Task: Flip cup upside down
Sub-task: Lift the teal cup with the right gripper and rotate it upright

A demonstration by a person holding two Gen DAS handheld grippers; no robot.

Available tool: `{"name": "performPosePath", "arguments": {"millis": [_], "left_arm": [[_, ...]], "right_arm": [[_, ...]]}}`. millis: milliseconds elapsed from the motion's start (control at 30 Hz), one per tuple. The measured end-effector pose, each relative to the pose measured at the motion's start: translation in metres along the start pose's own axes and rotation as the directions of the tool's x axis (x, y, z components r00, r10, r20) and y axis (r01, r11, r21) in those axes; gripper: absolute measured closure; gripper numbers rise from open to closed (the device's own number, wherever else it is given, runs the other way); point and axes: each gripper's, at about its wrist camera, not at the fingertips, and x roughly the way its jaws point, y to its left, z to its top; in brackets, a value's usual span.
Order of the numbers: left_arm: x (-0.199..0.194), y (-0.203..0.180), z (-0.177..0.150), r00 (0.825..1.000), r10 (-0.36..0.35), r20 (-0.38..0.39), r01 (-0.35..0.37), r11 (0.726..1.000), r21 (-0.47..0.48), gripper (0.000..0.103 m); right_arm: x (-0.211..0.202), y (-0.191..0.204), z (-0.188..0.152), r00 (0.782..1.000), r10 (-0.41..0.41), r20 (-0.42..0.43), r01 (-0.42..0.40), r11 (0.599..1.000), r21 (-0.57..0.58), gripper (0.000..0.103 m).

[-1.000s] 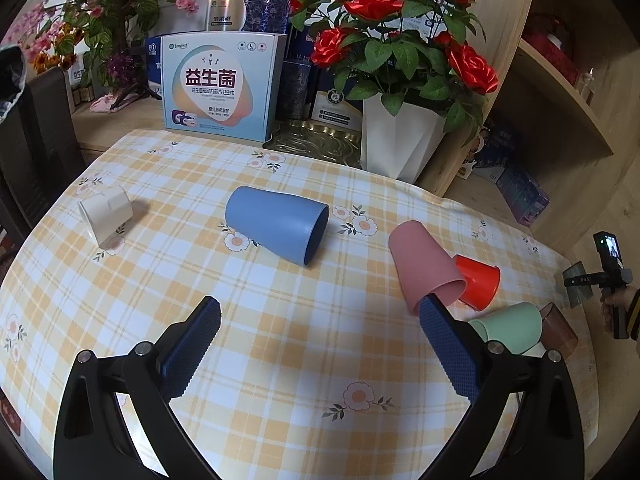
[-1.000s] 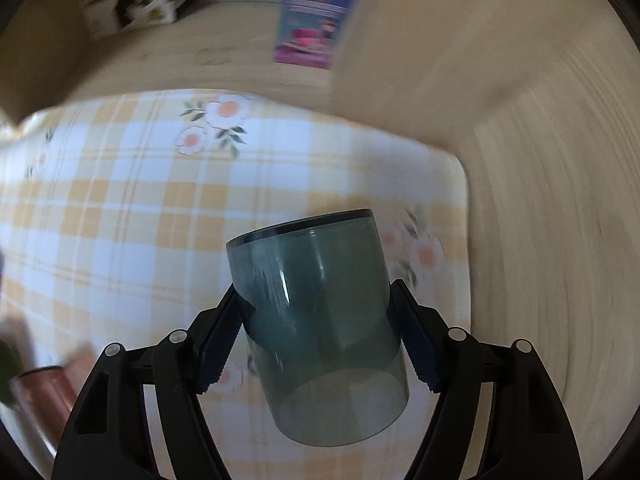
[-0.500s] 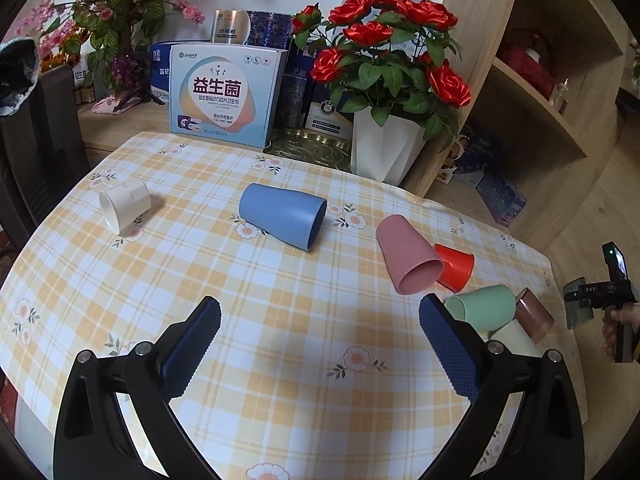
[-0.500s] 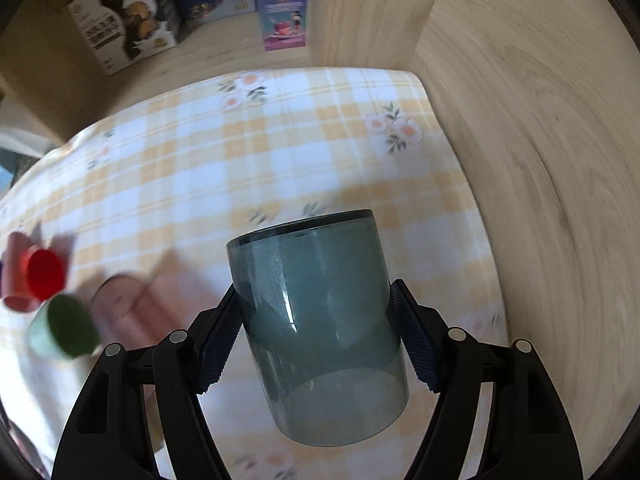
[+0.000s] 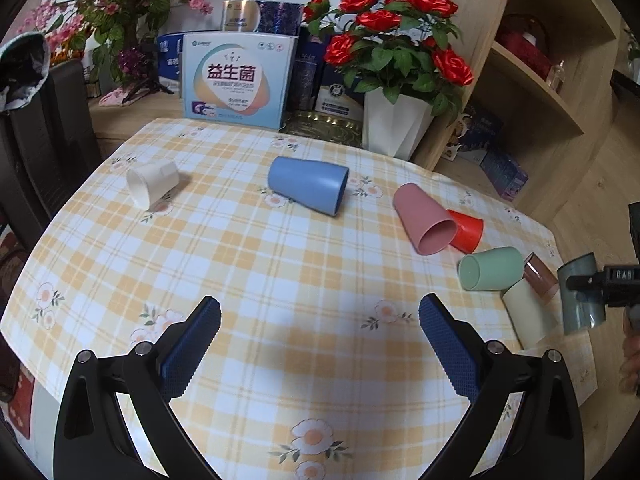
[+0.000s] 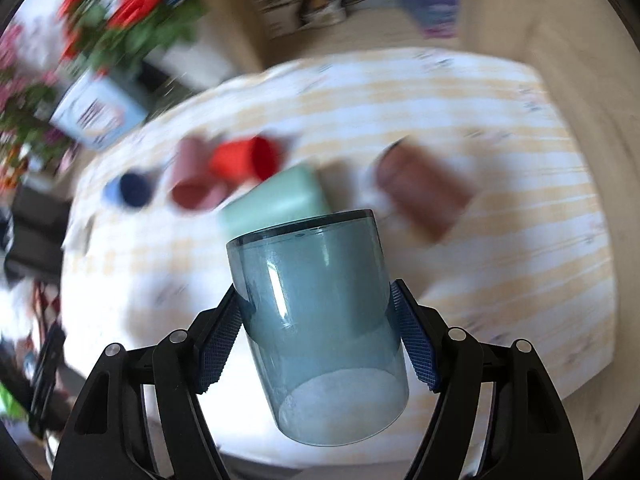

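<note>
From your left wrist, your left tool (image 5: 319,322) is wide open with nothing in it, above the checked table (image 5: 280,280); a blue cup (image 5: 307,184), a pink cup (image 5: 424,220), a red cup (image 5: 468,230) and a green cup (image 5: 490,269) lie on their sides; far right, your right tool (image 5: 600,280) holds the see-through cup (image 5: 578,296) in the air.

From your right wrist, your right tool (image 6: 318,336) is squeezed tight on the see-through cup (image 6: 316,320), held up over the table (image 6: 520,240); the rest is blurry.
</note>
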Motion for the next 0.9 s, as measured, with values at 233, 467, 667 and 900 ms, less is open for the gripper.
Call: {"name": "performPosePath", "arguments": {"millis": [233, 467, 667, 900], "left_arm": [[-0.011, 0.017, -0.005, 0.999, 0.033, 0.009, -0.033, 0.999, -0.024, 0.006], [-0.019, 0.036, -0.008, 0.998, 0.067, 0.008, -0.067, 0.996, -0.051, 0.006], [-0.013, 0.049, -0.012, 0.996, 0.088, -0.012, -0.089, 0.993, -0.077, 0.006], [-0.005, 0.051, -0.015, 0.995, 0.089, -0.037, -0.092, 0.992, -0.091, 0.006]], "right_arm": [[0.068, 0.088, -0.043, 0.992, 0.095, -0.08, -0.096, 0.995, -0.005, 0.032], [0.111, 0.126, -0.063, 0.992, 0.091, -0.083, -0.088, 0.996, 0.033, 0.032], [0.122, 0.124, -0.073, 0.996, 0.053, -0.077, -0.048, 0.996, 0.068, 0.032], [0.125, 0.116, -0.074, 0.992, 0.091, -0.088, -0.082, 0.991, 0.105, 0.032]]}}
